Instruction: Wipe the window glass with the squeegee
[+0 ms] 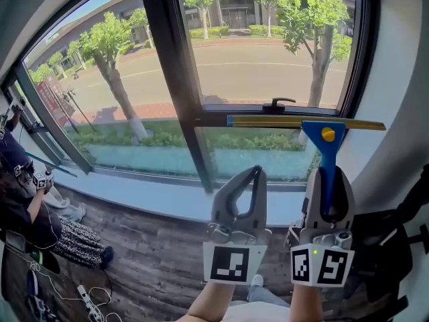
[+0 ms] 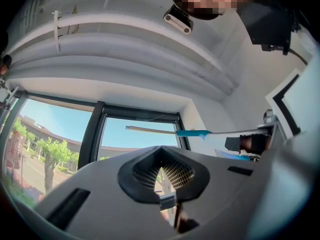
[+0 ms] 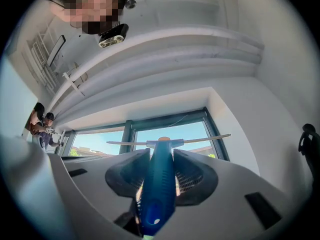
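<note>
Nearest, the right gripper [image 1: 328, 180] is seen pinching the blue handle of the squeegee [image 1: 323, 136]. Its yellow blade is held level before the right pane of the window glass [image 1: 248, 66], on the far side. To the left, the jaws of the left gripper [image 1: 255, 173] are pressed together, with nothing between.

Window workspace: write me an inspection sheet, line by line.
Surface: window glass, two panes split by a dark frame bar; smears too fine to tell.
Job's things: squeegee, blade level along the bar; contact with the glass cannot be told.
Clutter: nothing seen on the sill.
Grippers: right tongs shut on the squeegee handle; left tongs shut, empty.
Cables: white lead and power strip on the floor.
Surroundings: seated person at left; trees and road outside.
</note>
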Demonstrator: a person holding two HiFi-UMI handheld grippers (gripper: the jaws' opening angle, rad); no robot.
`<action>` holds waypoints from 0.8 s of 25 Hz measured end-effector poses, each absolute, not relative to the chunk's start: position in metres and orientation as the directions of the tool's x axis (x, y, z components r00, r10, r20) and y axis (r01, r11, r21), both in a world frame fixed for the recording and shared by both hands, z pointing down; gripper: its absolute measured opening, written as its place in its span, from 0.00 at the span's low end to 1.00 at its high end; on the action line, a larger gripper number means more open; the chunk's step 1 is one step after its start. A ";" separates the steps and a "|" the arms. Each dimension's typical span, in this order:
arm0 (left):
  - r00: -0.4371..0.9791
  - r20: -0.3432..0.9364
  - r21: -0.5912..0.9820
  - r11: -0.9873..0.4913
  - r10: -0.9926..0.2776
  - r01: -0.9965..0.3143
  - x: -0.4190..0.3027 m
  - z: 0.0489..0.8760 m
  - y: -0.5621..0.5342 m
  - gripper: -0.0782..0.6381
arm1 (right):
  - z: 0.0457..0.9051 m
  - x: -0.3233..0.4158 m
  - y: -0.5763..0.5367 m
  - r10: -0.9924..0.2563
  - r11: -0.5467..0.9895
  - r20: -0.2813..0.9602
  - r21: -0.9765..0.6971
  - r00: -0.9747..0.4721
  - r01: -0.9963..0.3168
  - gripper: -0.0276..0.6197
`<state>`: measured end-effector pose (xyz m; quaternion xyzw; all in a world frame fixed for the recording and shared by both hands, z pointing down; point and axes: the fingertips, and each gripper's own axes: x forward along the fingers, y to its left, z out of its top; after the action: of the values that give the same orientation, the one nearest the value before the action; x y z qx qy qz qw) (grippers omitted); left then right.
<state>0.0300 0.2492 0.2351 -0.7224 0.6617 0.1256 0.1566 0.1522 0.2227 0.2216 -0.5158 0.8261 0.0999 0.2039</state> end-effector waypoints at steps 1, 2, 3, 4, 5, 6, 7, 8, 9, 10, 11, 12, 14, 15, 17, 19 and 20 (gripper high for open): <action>0.085 -0.390 -0.056 -0.069 -0.917 -0.996 0.031 0.232 0.240 0.11 | 0.219 0.153 0.213 -0.808 0.454 -0.441 -0.045 -0.390 -0.890 0.27; 0.078 -0.392 -0.050 -0.064 -0.917 -0.997 0.031 0.231 0.232 0.11 | 0.217 0.154 0.204 -0.806 0.459 -0.441 -0.043 -0.395 -0.887 0.27; 0.073 -0.393 -0.046 -0.060 -0.917 -0.997 0.032 0.231 0.225 0.11 | 0.216 0.155 0.196 -0.804 0.463 -0.441 -0.042 -0.400 -0.885 0.27; 0.071 -0.390 -0.047 -0.057 -0.918 -0.997 0.033 0.233 0.217 0.11 | 0.217 0.155 0.187 -0.802 0.466 -0.440 -0.041 -0.403 -0.884 0.27; 0.069 -0.385 -0.051 -0.054 -0.920 -0.997 0.033 0.236 0.209 0.11 | 0.219 0.155 0.179 -0.802 0.468 -0.438 -0.040 -0.406 -0.883 0.27; 0.066 -0.379 -0.052 -0.050 -0.923 -0.997 0.032 0.239 0.200 0.11 | 0.222 0.154 0.169 -0.802 0.471 -0.434 -0.040 -0.410 -0.881 0.27; 0.061 -0.374 -0.049 -0.046 -0.926 -0.998 0.031 0.243 0.192 0.11 | 0.225 0.152 0.160 -0.803 0.475 -0.429 -0.039 -0.415 -0.879 0.27; 0.057 -0.371 -0.045 -0.043 -0.927 -0.998 0.028 0.245 0.184 0.11 | 0.228 0.149 0.152 -0.803 0.479 -0.423 -0.038 -0.420 -0.877 0.27; 0.054 -0.369 -0.043 -0.041 -0.928 -0.998 0.026 0.247 0.177 0.11 | 0.231 0.146 0.144 -0.803 0.481 -0.419 -0.039 -0.423 -0.876 0.27; 0.053 -0.368 -0.043 -0.040 -0.928 -0.998 0.023 0.249 0.170 0.11 | 0.232 0.144 0.137 -0.804 0.483 -0.418 -0.042 -0.424 -0.875 0.27; 0.051 -0.367 -0.044 -0.038 -0.929 -0.998 0.020 0.251 0.162 0.11 | 0.234 0.140 0.129 -0.803 0.485 -0.418 -0.044 -0.425 -0.873 0.27; 0.050 -0.364 -0.044 -0.036 -0.930 -0.998 0.015 0.252 0.153 0.11 | 0.235 0.136 0.120 -0.802 0.487 -0.417 -0.045 -0.427 -0.872 0.27; 0.048 -0.363 -0.044 -0.034 -0.931 -0.998 0.002 0.255 0.135 0.11 | 0.238 0.122 0.101 -0.800 0.493 -0.417 -0.045 -0.432 -0.869 0.27; 0.048 -0.365 -0.047 -0.033 -0.930 -0.998 -0.006 0.255 0.124 0.11 | 0.239 0.114 0.091 -0.799 0.493 -0.419 -0.046 -0.432 -0.869 0.27; 0.053 -0.375 -0.055 -0.035 -0.925 -0.998 -0.020 0.249 0.102 0.11 | 0.235 0.100 0.069 -0.798 0.489 -0.426 -0.046 -0.425 -0.871 0.27; 0.056 -0.384 -0.056 -0.037 -0.921 -0.998 -0.034 0.240 0.080 0.11 | 0.227 0.087 0.045 -0.801 0.478 -0.434 -0.048 -0.413 -0.877 0.27; 0.056 -0.388 -0.056 -0.037 -0.920 -0.998 -0.041 0.236 0.069 0.11 | 0.223 0.081 0.034 -0.802 0.474 -0.437 -0.049 -0.408 -0.879 0.27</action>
<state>-0.0407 0.0691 0.2356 -0.7095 0.6757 0.1237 0.1575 0.0809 0.0340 0.2230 -0.5040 0.8338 0.0942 0.2049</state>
